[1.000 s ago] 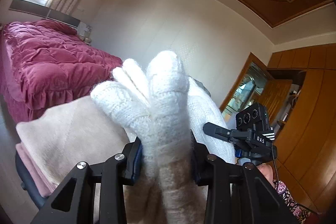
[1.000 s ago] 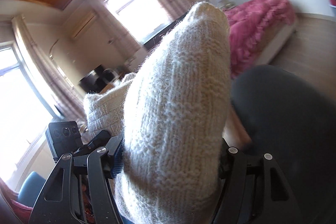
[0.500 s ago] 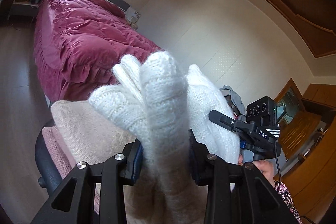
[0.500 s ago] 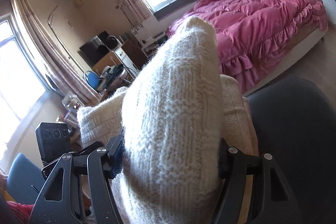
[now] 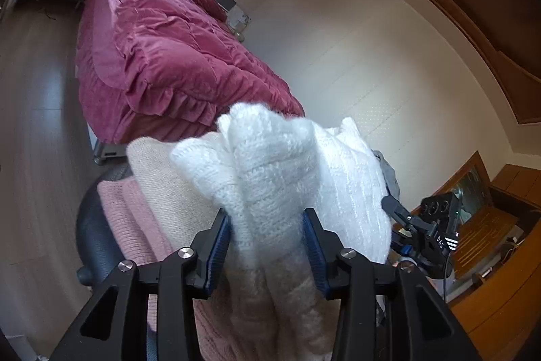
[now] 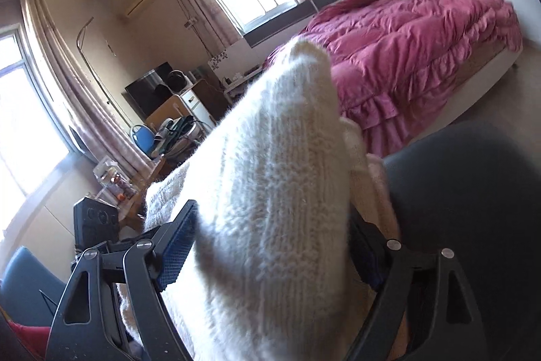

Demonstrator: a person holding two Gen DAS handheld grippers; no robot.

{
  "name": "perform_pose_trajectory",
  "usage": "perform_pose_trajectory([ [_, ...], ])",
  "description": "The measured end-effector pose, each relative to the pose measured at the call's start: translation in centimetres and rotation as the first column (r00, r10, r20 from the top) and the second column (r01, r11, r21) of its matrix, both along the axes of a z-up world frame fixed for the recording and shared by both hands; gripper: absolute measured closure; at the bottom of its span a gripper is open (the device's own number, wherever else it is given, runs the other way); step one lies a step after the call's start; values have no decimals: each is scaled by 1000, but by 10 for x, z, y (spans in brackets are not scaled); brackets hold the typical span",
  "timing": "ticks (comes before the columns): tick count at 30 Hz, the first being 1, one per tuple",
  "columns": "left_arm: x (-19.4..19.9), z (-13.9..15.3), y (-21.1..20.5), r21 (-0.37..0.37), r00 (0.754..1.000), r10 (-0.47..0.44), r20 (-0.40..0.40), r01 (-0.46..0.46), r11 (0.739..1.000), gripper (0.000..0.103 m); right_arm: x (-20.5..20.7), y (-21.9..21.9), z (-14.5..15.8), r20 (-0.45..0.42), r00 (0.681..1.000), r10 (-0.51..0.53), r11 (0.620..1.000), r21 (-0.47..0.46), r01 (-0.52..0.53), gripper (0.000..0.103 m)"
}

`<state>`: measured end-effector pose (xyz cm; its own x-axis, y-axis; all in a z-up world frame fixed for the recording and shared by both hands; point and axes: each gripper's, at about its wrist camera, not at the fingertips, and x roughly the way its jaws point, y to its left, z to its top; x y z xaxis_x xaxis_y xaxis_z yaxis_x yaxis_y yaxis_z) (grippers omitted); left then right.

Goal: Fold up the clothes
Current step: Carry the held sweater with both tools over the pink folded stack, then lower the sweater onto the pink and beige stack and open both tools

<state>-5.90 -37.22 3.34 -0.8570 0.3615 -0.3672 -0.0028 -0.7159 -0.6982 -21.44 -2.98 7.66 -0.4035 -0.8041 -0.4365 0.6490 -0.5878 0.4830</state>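
My left claw (image 5: pixel 267 246) has the bunched white knit sweater (image 5: pixel 270 178) between its jaws, which are opening; the blue pads still touch the wool. My right claw (image 6: pixel 270 246) is opening too, a gap showing beside its left pad, its right pad hidden by knit. Below, folded beige and pink knits (image 5: pixel 135 212) lie on a dark chair (image 5: pixel 91 225). Beyond, a bed with a magenta quilt (image 5: pixel 162 56)

Left gripper (image 5: pixel 267 246) fills bottom centre of its own view, angled slightly downward; jaws opening, white knit bunched between the blue pads (image 5: pixel 216 247). Right gripper (image 6: pixel 270 254) at bottom centre of its view, likewise tilted down; jaws opening, left pad clear of the knit between them.
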Motion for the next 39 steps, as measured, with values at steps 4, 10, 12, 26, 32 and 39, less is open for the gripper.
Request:
perform_pose_trajectory([
  [4,32,43,10,-156,979,146,-142,-168,973,64,21,38,34,-114,970,-214,976,9,216,19],
  [10,19,93,91,-441,974,33,-223,-131,888,64,56,-5,63,-288,938,-193,957,155,245,62],
  [12,-2,88,112,-505,980,0,-201,-104,857,64,58,-34,59,-297,946,-131,951,231,204,79],
  [26,-94,-8,75,-626,996,84,9,-60,777,68,-11,-85,2,-228,964,-138,937,286,201,82],
  [32,-73,10,57,-464,999,44,-1,-39,885,69,-4,-81,10,-236,961,-146,940,269,209,82],
  [39,3,43,74,-465,975,113,-190,-191,864,69,76,-49,36,-376,918,-127,960,188,209,82],
])
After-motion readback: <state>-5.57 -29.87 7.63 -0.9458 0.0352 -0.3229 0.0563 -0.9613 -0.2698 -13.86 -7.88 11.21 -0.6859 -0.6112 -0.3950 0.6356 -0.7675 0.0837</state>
